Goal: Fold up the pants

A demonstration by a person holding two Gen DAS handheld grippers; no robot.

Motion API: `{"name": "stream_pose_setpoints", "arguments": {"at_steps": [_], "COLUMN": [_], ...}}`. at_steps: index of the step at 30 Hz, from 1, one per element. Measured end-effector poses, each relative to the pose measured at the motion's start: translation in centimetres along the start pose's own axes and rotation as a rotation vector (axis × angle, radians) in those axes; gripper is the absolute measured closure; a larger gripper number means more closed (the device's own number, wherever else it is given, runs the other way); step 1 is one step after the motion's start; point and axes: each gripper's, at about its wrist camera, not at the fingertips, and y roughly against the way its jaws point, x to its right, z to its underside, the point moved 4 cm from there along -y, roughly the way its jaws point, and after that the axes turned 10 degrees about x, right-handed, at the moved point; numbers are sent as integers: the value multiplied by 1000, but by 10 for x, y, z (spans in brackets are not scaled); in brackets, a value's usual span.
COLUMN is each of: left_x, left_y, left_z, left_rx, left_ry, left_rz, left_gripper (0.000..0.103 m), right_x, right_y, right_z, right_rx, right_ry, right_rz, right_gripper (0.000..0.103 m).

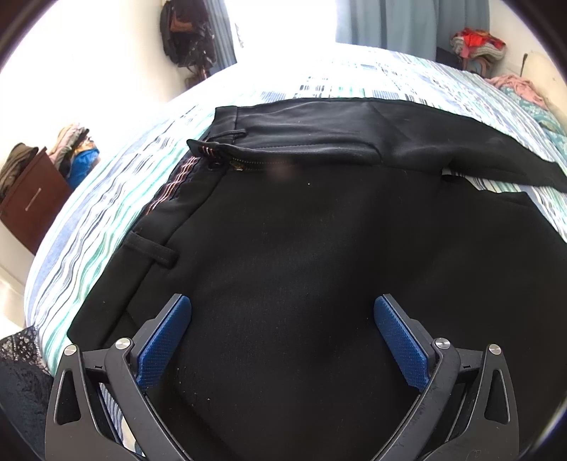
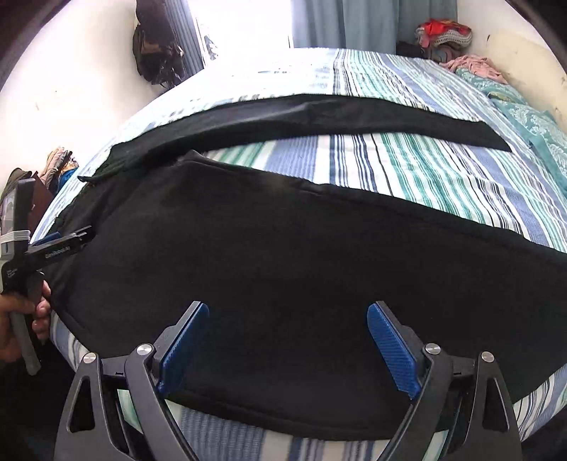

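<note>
Black pants (image 1: 301, 230) lie spread flat on a striped bed (image 1: 117, 184), waistband at the left with the zipper (image 1: 244, 163) open. My left gripper (image 1: 282, 308) is open, its blue pads (image 1: 166, 337) just over the near hip area. In the right wrist view the two legs run to the right: the near leg (image 2: 283, 255) under my open right gripper (image 2: 287, 314), the far leg (image 2: 319, 113) apart from it. The left gripper also shows there (image 2: 67, 244), held by a hand at the far left.
The striped sheet (image 2: 407, 166) shows between the legs. A brown cabinet (image 1: 32, 202) with clothes stands left of the bed. Bags hang on the wall (image 1: 184, 32). Clothes (image 2: 475, 65) and a teal cloth (image 2: 524, 117) lie at the far right.
</note>
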Motion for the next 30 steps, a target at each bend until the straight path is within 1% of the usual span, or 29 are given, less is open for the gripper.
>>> {"name": "stream_pose_setpoints", "arguments": {"at_steps": [2, 3, 4, 6, 7, 9, 10, 11, 12, 13, 14, 15, 17, 20, 21, 22, 24, 26, 27, 28, 29, 30], "left_x": [0, 0, 1, 1, 1, 0, 0, 0, 1, 3, 7, 11, 23, 43, 46, 48, 47, 40, 35, 29, 26, 27], "left_y": [0, 0, 0, 0, 0, 0, 0, 2, 4, 6, 9, 12, 10, -13, -25, -39, -70, -106, -118, -120, -116, -115], "left_z": [0, 0, 0, 0, -1, -2, -4, -7, -12, -18, -28, -40, -70, -114, -125, -133, -135, -119, -107, -100, -99, -99], "left_rx": [0, 0, 1, -2, -6, -20, -37, -64, -91, -101, -87, -60, -13, 16, 20, 25, 4, -68, -82, -43, -12, -9], "left_ry": [0, 0, -1, 1, 3, 12, 20, 27, 29, 29, 31, 32, 26, 17, 14, 11, 12, 4, 22, 79, 101, 96], "left_rz": [2, 1, -1, -4, -6, -10, -14, -20, -25, -21, -5, 14, 37, 68, 65, 45, -2, -40, -23, 19, 35, 32], "left_gripper": [0, 0, 0, 0, 0, 0, 0, 0, 1, 1, 1, 1, 1, 1, 1, 0, 0, 0, 0, 0, 0, 0], "right_x": [34, 53, 76, 131, 164, 236, 273, 307, 332, 349, 359, 364, 366, 355, 351, 347, 343, 348, 356, 367, 381, 394], "right_y": [-5, -1, 4, 13, 18, 29, 37, 47, 59, 67, 74, 78, 78, 58, 47, 34, 10, -14, -28, -42, -57, -73], "right_z": [2, 1, 0, 2, 4, 13, 16, 19, 19, 17, 11, 3, -18, -62, -81, -101, -140, -180, -199, -215, -231, -245], "right_rx": [-39, -32, -28, -56, -69, -89, -86, -52, -17, -17, -20, -4, 24, 35, 36, 35, 44, 58, 58, 52, 40, 23], "right_ry": [-10, -12, -16, -60, -112, -234, -336, -470, -556, -577, -568, -566, -576, -529, -510, -489, -436, -394, -388, -392, -403, -417], "right_rz": [34, 45, 80, 177, 201, 291, 324, 329, 345, 405, 451, 439, 370, 290, 260, 232, 198, 187, 183, 180, 172, 162], "right_gripper": [12, 13, 13, 12, 12, 12, 12, 12, 12, 12, 12, 12, 12, 12, 12, 12, 12, 11, 9, 7, 7, 7]}}
